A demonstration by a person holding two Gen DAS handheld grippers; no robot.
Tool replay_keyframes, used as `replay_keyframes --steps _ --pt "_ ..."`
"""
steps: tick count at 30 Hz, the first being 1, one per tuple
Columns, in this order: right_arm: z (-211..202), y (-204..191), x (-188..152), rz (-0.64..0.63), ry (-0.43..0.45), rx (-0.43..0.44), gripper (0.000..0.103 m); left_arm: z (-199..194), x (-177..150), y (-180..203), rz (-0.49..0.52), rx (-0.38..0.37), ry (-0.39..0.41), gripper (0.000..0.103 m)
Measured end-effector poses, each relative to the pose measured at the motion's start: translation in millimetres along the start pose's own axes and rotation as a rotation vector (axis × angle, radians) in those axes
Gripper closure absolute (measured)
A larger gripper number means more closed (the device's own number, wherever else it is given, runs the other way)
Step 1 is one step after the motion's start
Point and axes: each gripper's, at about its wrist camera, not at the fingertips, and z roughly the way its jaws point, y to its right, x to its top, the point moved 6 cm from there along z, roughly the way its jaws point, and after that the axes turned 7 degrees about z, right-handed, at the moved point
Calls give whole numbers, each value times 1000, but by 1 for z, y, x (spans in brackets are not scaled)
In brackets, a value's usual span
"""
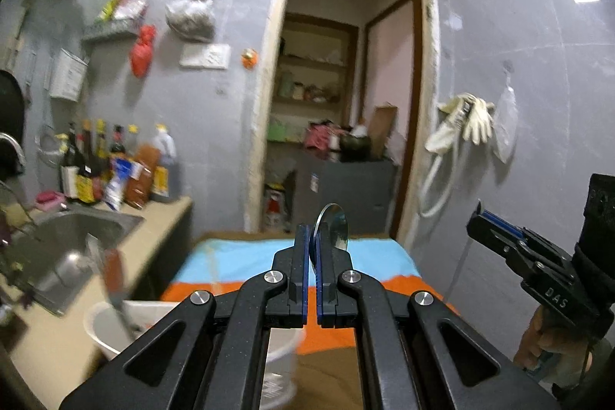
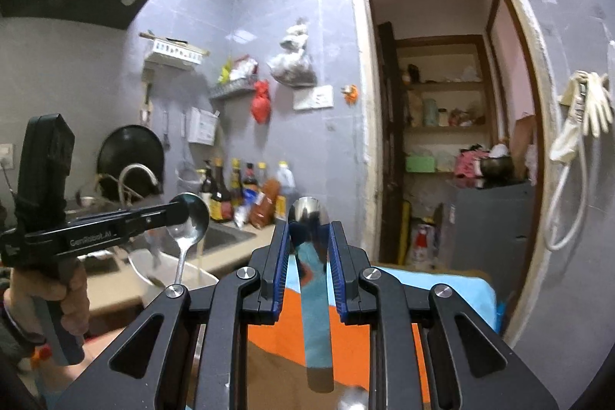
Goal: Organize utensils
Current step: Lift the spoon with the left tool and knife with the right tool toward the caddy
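Utensils mid-transfer, both lifted above cloth-covered table [image 2: 369, 325], orange/blue/brown, next to counter w/ sink [image 1: 73, 237]. White container [image 1: 115, 329] on counter edge below, likely the drop spot. Left gripper [image 1: 312, 241] clamped on spoon [image 2: 190, 218] edgewise, bowl up. Right gripper [image 2: 309, 237] clamped on second spoon [image 2: 309, 218], handle running back under the jaws. Next, prob.: lower over container, tip handle-down, release one at a time.
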Motion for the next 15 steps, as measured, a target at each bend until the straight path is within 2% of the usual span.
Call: replay_keyframes --steps 8,15 --pt "34 -49 21 18 31 123 86 -41 24 -69 15 189 80 102" --pt "66 -85 34 45 51 203 85 -68 25 -122 63 371 122 102"
